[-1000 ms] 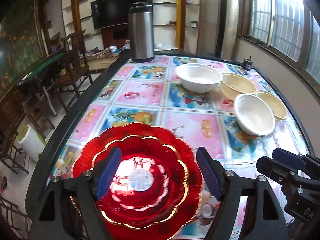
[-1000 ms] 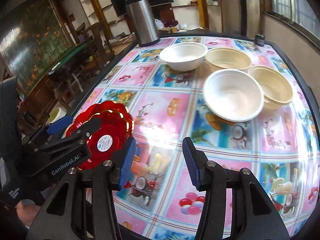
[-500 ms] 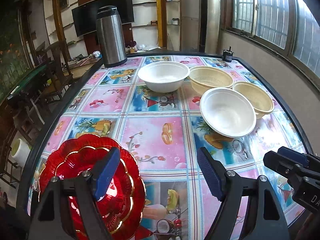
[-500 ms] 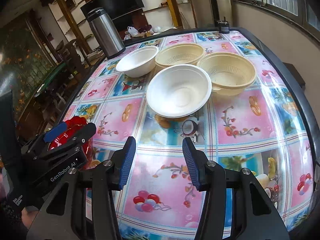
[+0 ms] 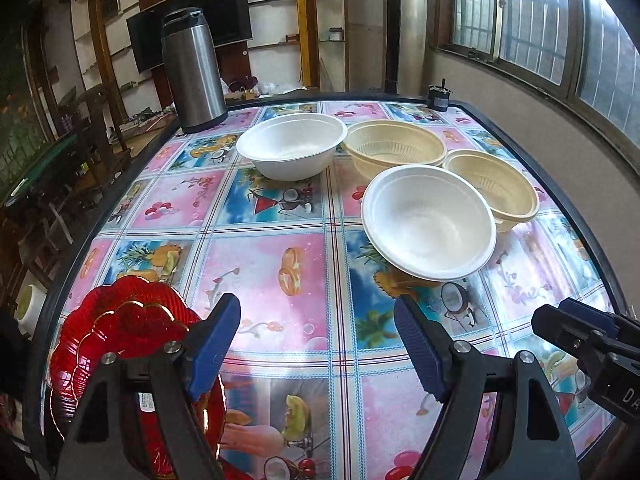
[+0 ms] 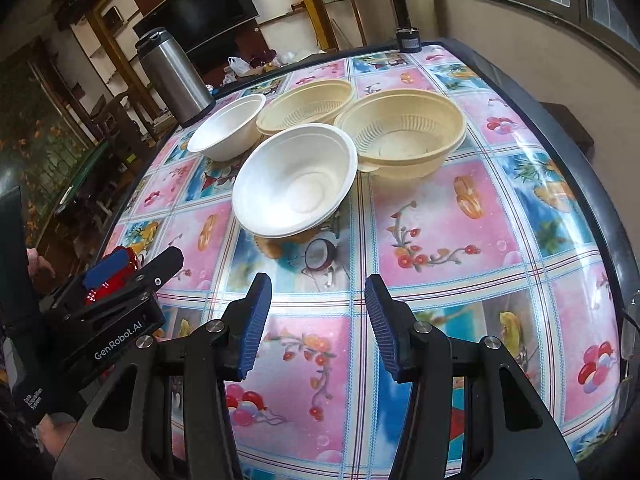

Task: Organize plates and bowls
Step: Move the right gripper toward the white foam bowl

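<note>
Between steps: red plates stacked at the near left corner of the table, bowls not yet gathered. Both claws empty and spread wide, hovering above the near edge — left claw just right of the plate stack, right claw pointed toward the bowls.

Next move, probably: reaching forward to the nearest white bowl, pinching its thin rim, and nesting it with the far white bowl beside the steel thermos. Calls for a shallow grip on the lip and a clean lift past the neighbours.

Nearest white bowl: matte, foam-like, tilted, leaning on the cream colander bowl behind it. Second cream colander bowl ribbed and slotted, crowded against the others. Light and likely to skid on glossy oilcloth.
</note>
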